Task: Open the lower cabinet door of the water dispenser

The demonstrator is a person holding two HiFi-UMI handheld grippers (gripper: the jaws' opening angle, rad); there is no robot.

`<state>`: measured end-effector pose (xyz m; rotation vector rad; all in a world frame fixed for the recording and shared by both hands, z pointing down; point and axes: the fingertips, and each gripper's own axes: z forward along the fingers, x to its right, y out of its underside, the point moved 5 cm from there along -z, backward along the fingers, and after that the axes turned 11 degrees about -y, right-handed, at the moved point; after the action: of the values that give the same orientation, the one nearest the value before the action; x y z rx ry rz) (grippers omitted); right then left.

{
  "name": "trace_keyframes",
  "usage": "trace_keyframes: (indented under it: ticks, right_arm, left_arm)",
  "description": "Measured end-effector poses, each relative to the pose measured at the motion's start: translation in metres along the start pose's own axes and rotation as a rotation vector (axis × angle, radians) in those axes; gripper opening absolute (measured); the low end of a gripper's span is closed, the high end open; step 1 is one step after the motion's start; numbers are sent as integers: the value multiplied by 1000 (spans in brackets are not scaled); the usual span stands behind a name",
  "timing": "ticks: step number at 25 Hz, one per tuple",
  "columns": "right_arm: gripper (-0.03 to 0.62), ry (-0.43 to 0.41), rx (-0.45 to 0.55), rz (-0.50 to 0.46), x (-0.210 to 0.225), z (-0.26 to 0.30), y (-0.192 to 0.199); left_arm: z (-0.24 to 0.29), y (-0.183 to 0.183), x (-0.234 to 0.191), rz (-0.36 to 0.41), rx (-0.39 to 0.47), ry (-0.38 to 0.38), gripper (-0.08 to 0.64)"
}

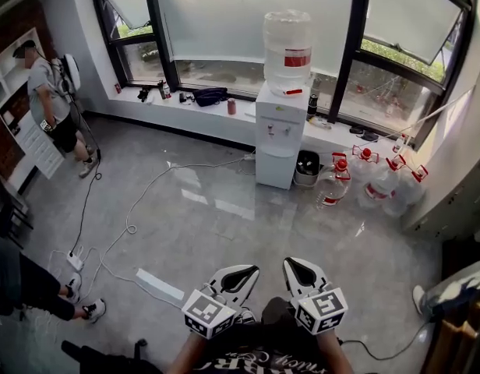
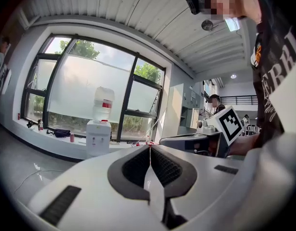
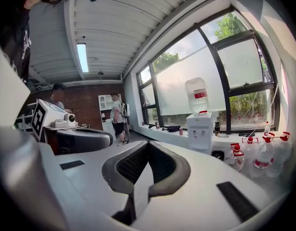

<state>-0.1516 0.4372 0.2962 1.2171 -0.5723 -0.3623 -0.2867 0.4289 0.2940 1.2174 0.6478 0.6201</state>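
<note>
The white water dispenser (image 1: 280, 127) stands against the window sill across the room, with a large clear bottle (image 1: 287, 47) on top. Its lower cabinet door (image 1: 276, 170) is closed. Both grippers are held close to my body, far from the dispenser and pointing toward it. My left gripper (image 1: 249, 271) is shut with nothing between its jaws, and my right gripper (image 1: 297, 265) is shut and empty too. The left gripper view shows the dispenser (image 2: 98, 137) small at the left beyond the closed gripper (image 2: 149, 148). In the right gripper view the dispenser (image 3: 199, 130) is right of the closed gripper (image 3: 148, 144).
Several water jugs (image 1: 376, 179) with red caps and a black bin (image 1: 308, 167) sit right of the dispenser. A white cable (image 1: 131, 226) and a power strip (image 1: 74, 262) lie on the grey floor at left. One person (image 1: 51, 100) stands far left; another's legs (image 1: 37, 293) are near.
</note>
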Motion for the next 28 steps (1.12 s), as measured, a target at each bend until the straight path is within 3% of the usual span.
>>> trace_keyframes:
  ticks: [8, 14, 21, 28]
  right_arm:
    - [14, 47, -27, 65, 18, -7, 12]
    - [14, 18, -63, 105, 53, 17, 22]
    - [14, -48, -61, 102, 144, 79, -9]
    - [14, -84, -52, 84, 263, 124, -61]
  left_arm:
    - [22, 7, -6, -27, -41, 33, 20]
    - [63, 20, -21, -27, -106, 25, 20]
    - [140, 5, -67, -44, -130, -61, 20]
    - [253, -62, -106, 9, -73, -109, 20]
